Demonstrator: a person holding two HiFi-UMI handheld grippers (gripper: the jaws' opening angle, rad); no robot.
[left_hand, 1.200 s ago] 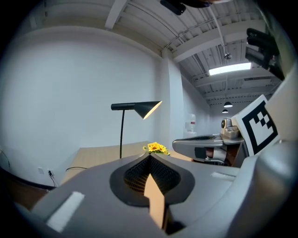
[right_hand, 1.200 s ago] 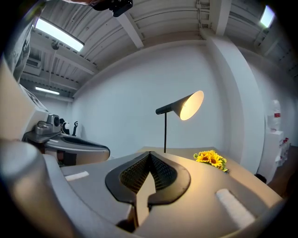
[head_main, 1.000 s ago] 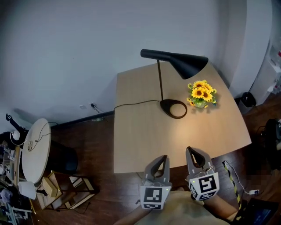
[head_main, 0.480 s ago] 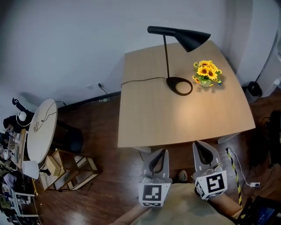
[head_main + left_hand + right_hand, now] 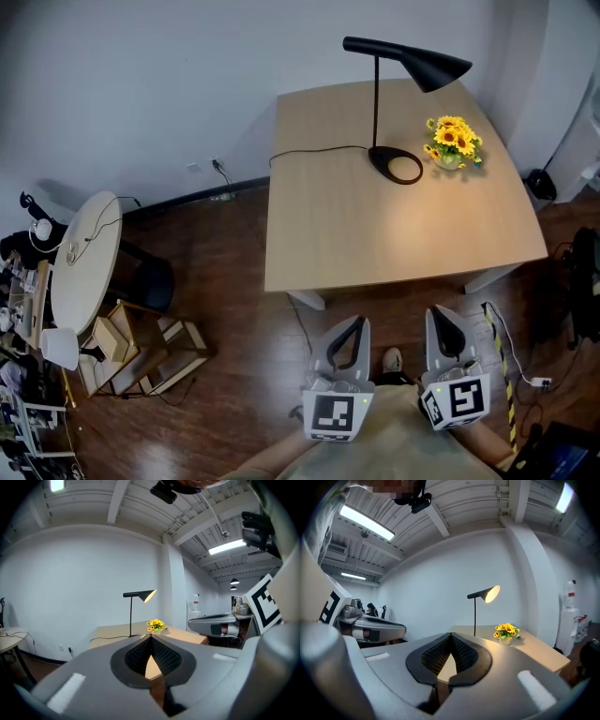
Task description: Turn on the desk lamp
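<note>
Glowing desk lamp (image 5: 432, 68), left gripper (image 5: 355, 322), right gripper (image 5: 439, 313) (jaws together)

Well ahead of the jaws the desk lamp (image 5: 433, 67) glows, laying a warm amber pool on the bench (image 5: 375, 234) beneath its shade. The room around it is cool, even and rather dim. Ceiling strip lights (image 5: 365, 522) glare above the jaws in both gripper views. All views bow at the edges, with dark corners. Surfaces nearest the jaws are soft, out of focus.
</note>
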